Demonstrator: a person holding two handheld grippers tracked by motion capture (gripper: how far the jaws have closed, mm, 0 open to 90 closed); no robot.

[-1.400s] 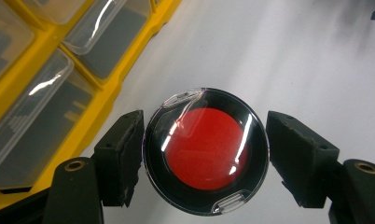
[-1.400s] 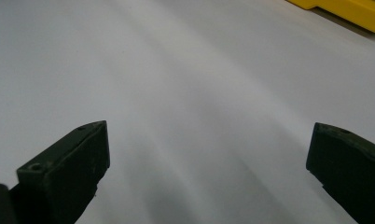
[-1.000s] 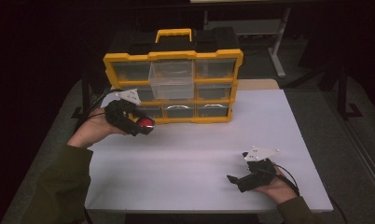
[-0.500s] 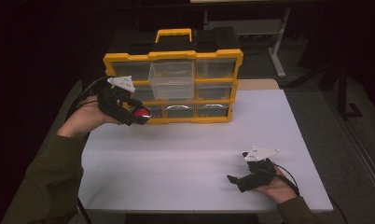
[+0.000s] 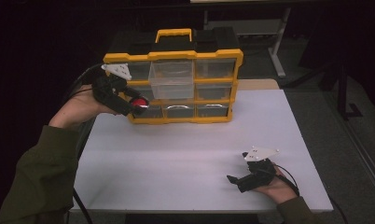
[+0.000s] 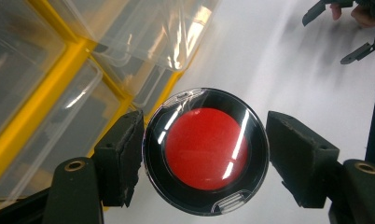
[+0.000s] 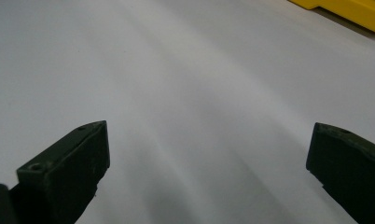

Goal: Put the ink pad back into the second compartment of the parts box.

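My left gripper [image 5: 135, 105] is raised at the left front corner of the yellow and black drawer organizer [image 5: 172, 56], shut on a round black case with a red disc [image 5: 139, 102] under a clear lid. In the left gripper view the red disc case [image 6: 206, 151] sits squeezed between the two pads of the left gripper [image 6: 204, 149], with clear drawers behind it. The organizer's top middle drawer [image 5: 171, 80] is pulled out. My right gripper [image 5: 236, 181] rests low on the white table [image 5: 176, 154] at the front right, open and holding nothing; the right gripper [image 7: 209, 154] has its jaws wide apart over bare table.
The organizer stands at the table's back edge, its yellow base corner [image 7: 353, 11] far ahead of the right gripper. The right gripper [image 6: 353, 28] also appears far off in the left gripper view. Dark floor and a table leg [image 5: 279, 42] lie beyond.
The left gripper has lifted the red disc case and carried it back and to the left, up against the organizer's left front. The right gripper has stayed put.
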